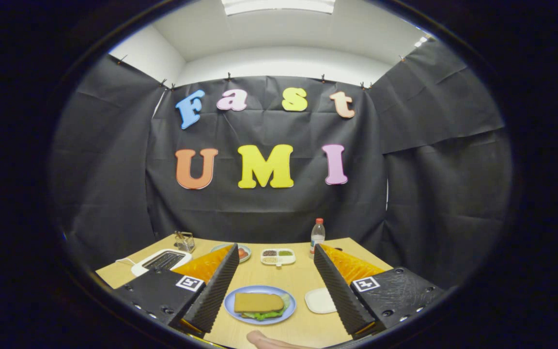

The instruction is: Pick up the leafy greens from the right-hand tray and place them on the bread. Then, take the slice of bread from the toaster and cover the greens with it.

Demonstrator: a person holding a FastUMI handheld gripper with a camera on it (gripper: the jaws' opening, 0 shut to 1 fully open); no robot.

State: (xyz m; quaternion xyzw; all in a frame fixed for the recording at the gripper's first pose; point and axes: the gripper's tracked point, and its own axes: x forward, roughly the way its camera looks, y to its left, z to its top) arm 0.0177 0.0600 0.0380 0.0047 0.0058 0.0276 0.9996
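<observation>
The gripper (275, 283) hangs with fingers spread wide, holding nothing. Between them on the surface (303, 325) sits a blue plate (231, 306) carrying a slice of bread (258, 302) over leafy greens (262, 315). Right of the plate lies a white tray (319, 300); beyond it a compartment dish (278, 257) and bottle (317, 235); left, a toaster (161, 261).

Spread wide apart over the table (259, 276): gripper (274, 286). Between the fingers, plate (230, 305) bearing greens (264, 316) under bread (258, 302). Right of plate, tray (318, 300). Beyond: dish (278, 257) centre, bottle (317, 235) right, bowl (243, 253) and toaster (160, 261) left, rack (184, 241) behind toaster.
</observation>
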